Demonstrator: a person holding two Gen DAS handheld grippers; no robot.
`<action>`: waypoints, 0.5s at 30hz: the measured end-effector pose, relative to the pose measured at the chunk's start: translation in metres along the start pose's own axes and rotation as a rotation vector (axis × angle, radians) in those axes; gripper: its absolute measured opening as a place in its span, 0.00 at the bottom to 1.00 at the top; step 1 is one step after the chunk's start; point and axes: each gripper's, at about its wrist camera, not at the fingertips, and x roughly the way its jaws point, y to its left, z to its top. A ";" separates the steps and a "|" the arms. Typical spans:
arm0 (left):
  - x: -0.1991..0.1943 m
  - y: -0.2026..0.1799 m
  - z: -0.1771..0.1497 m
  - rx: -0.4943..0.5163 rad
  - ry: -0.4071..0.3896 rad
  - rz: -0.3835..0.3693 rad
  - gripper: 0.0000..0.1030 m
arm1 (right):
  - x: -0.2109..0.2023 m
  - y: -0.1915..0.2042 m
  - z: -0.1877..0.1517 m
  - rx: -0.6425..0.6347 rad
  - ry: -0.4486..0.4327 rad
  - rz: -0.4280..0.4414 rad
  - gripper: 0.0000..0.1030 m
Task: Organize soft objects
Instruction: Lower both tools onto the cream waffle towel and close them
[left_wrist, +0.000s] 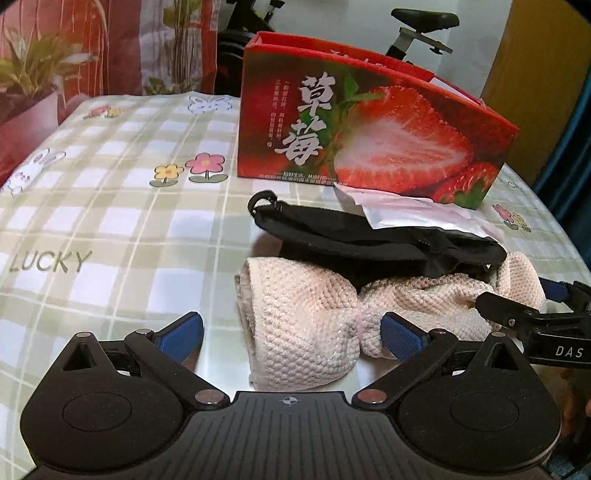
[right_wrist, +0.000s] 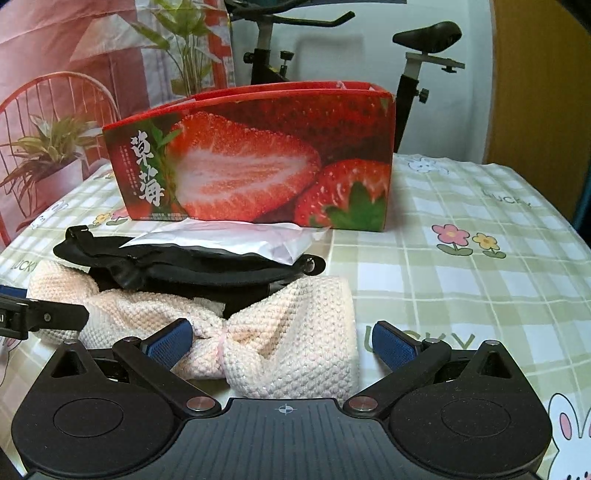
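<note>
- Your left gripper (left_wrist: 291, 334) is spread wide, straddling one end of the pale pink knitted headband with a knotted middle (left_wrist: 306, 317).
- Your right gripper (right_wrist: 282, 343) gapes equally wide around the other end.
- The headband lies on the green-checked worktop (left_wrist: 110, 229).
- Behind it, touching, a black fabric pouch (left_wrist: 369, 236) carries a white plastic packet (left_wrist: 417, 210).
- Farthest stands the red strawberry-print cardboard box (left_wrist: 369, 136).

The right gripper (right_wrist: 284, 341) hangs wide open around the pink knitted headband (right_wrist: 280, 332) on the checked tablecloth (right_wrist: 461, 295). Behind it lie a black pouch (right_wrist: 177, 266) and white packet (right_wrist: 229, 240), before the strawberry box (right_wrist: 258, 158).
</note>
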 end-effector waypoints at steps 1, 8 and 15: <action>0.001 0.000 0.000 0.003 -0.002 0.000 1.00 | 0.000 0.000 0.000 0.000 0.002 0.001 1.00; 0.001 -0.001 -0.002 0.007 -0.017 -0.002 1.00 | 0.003 0.002 -0.001 -0.007 0.015 0.001 1.00; 0.000 -0.002 -0.004 0.011 -0.018 0.002 1.00 | 0.006 0.003 0.000 -0.006 0.030 0.001 1.00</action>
